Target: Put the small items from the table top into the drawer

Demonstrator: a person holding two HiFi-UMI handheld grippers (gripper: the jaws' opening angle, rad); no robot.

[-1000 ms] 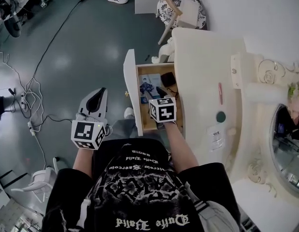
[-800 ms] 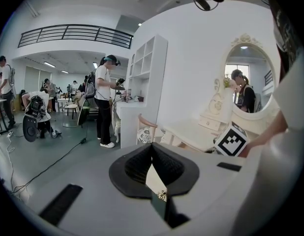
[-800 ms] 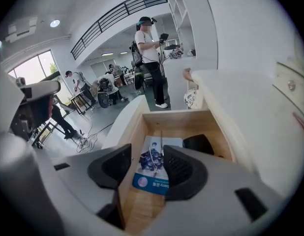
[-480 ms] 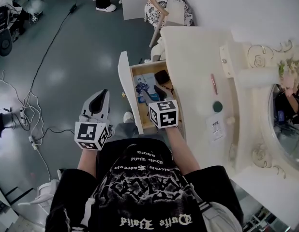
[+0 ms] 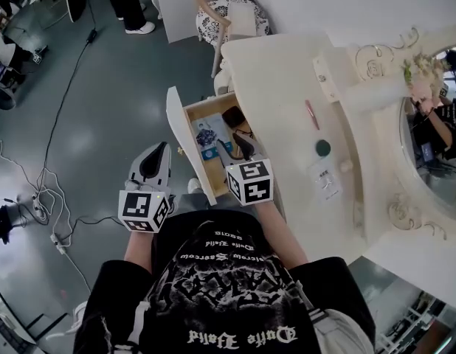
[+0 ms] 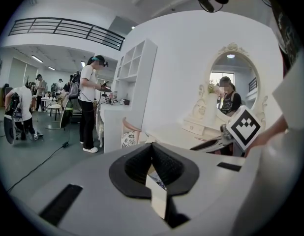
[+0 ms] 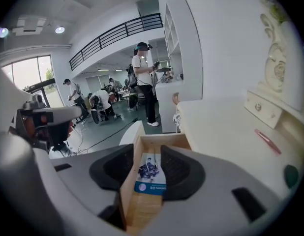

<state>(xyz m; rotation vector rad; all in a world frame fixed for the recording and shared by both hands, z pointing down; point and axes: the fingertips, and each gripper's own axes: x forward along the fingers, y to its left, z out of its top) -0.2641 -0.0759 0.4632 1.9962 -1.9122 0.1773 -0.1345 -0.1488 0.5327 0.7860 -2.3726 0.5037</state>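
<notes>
**Right gripper** (image 7: 147, 152): jaws wide, having just narrowed a little, with nothing between them. They hang over the open drawer (image 5: 182, 142), above a blue-printed booklet (image 5: 206, 135).

**Left gripper** (image 6: 152, 146): jaws together and empty, outside the drawer front.

**Table top** (image 5: 280, 72): to the right of the right jaws lie, in turn, a white card (image 5: 325, 181), a dark green round item (image 5: 323, 147) and a pink stick (image 5: 311, 114). The stick's long axis runs away from the person.

The right hand is the nearer, so reaching these items likely calls for a rightward swing.
</notes>
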